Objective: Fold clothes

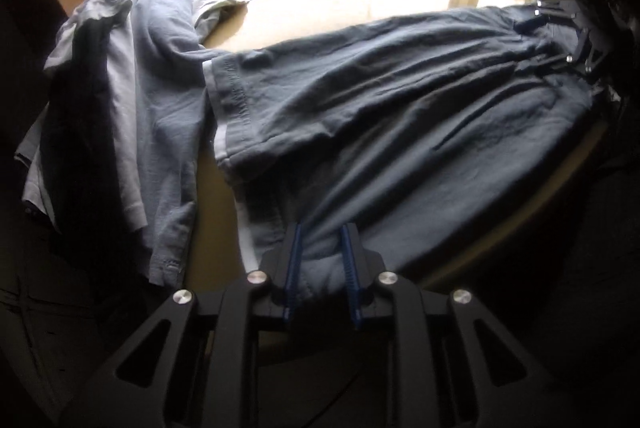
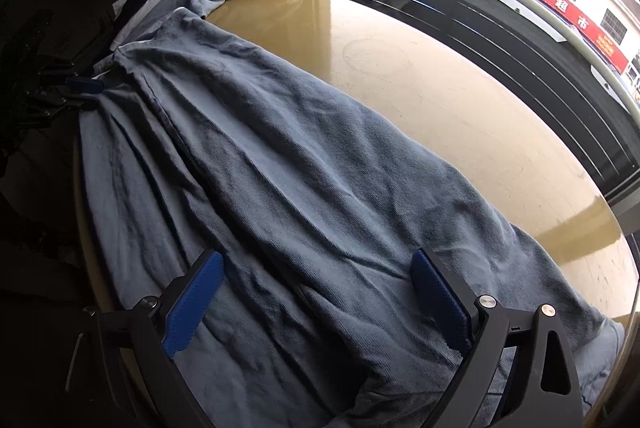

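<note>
I see the blue garment [image 2: 280,168] spread long over the round bench [image 2: 440,88], from the left side to the right, so it lies flat and ready for a fold. My left tongs [image 1: 320,260] are pressed onto a bunch of its near edge; the cloth is gathered between the blue pads [image 1: 294,268], and I judge this pinch is there to lift or pull that end. My right tongs [image 2: 316,292] stand wide apart just above the cloth at the other end, with nothing pinched, probably because they are being set for their own grip. At the far left a pile [image 1: 132,88] of other clothes waits on the bench, partly hanging over the edge, kept apart from the working area.
</note>
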`<state>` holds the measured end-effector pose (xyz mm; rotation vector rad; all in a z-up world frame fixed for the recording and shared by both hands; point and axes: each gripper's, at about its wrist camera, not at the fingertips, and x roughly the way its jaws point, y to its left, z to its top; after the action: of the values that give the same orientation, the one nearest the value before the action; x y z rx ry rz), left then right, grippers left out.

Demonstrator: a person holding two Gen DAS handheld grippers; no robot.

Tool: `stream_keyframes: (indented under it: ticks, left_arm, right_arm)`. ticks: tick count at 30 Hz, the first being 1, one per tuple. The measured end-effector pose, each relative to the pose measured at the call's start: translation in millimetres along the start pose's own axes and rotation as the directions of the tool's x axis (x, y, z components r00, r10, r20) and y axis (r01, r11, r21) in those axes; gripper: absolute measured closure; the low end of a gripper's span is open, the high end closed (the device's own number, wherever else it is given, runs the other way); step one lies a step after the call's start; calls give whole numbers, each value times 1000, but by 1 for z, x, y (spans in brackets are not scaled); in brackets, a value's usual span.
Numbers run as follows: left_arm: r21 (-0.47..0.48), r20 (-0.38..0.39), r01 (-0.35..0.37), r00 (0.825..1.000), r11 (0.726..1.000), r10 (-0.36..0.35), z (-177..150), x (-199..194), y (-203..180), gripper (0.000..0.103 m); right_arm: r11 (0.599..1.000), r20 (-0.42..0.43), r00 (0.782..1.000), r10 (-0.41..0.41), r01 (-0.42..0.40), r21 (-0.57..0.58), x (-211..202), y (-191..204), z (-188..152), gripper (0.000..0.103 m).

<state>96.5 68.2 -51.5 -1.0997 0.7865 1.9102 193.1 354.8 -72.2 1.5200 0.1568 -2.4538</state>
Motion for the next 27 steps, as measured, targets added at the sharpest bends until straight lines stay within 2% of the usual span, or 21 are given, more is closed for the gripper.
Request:
stream_keyframes:
  ticks: [2, 4, 5, 6, 8, 10, 12, 14, 16, 18, 19, 21, 23, 24, 25, 27]
  left_arm:
    - [40, -40, -11, 999, 999, 13, 1, -5, -4, 83]
    - [55, -41, -35, 998, 998, 37, 2, -16, -5, 83]
    - [32, -13, -39, 999, 999, 40, 6, -23, -3, 81]
    - [9, 16, -42, 999, 999, 42, 11, -31, 0, 73]
    - [-31, 108, -58, 992, 998, 61, 26, -41, 2, 70]
    - [-47, 112, -67, 991, 997, 72, 42, -28, 5, 59]
    - [-62, 114, -75, 990, 995, 81, 58, -14, 9, 59]
    - [-77, 116, -82, 989, 994, 91, 75, 0, 12, 54]
    - [-83, 52, -137, 989, 987, 142, 77, 25, 13, 55]
    - [-96, 79, -121, 988, 988, 129, 71, 33, 16, 51]
    - [-125, 67, -105, 991, 987, 114, 68, 37, 21, 41]
    - [-190, 76, -124, 987, 974, 140, 63, 39, 31, 25]
    - [-231, 74, -112, 988, 966, 132, 60, 43, 39, 19]
    - [-263, 65, -111, 989, 958, 132, 59, 45, 44, 11]
    - [-260, 69, -120, 987, 958, 142, 59, 46, 44, 10]
    - [-248, 79, -140, 983, 958, 164, 60, 46, 42, 10]
  right_arm:
    - [1000, -5, 1000, -17, 17, -23, 1, 4, -1, 7]
    - [1000, -5, 1000, -14, 14, -27, 1, 4, -1, 5]
    - [1000, -4, 1000, -10, 10, -21, 1, 3, -1, 5]
    - [1000, -6, 1000, -11, 11, -22, 1, 4, -1, 5]
    - [1000, -17, 1000, -12, 12, -20, 2, 4, 1, 4]
    - [1000, -37, 999, 2, -2, -2, 2, 3, 5, 4]
    - [999, -52, 998, 28, -26, 37, -2, -3, 11, 4]
    - [985, -8, 993, 116, -114, 128, -16, -15, 16, 4]
    - [959, 49, 979, 198, -203, 196, -29, -25, 22, 4]
    - [957, 40, 977, 210, -214, 196, -31, -26, 28, 4]
    - [963, 22, 980, 197, -197, 183, -27, -25, 30, 4]
    - [974, -38, 986, 165, -157, 162, -14, -22, 33, 4]
    - [978, -126, 981, 149, -127, 167, 8, -20, 33, 4]
    - [983, -139, 982, 129, -108, 146, 12, -16, 35, 2]
    - [990, -138, 985, 103, -87, 115, 14, -12, 36, 2]
    - [1000, -138, 990, -1, 4, 23, 18, 0, 41, 1]
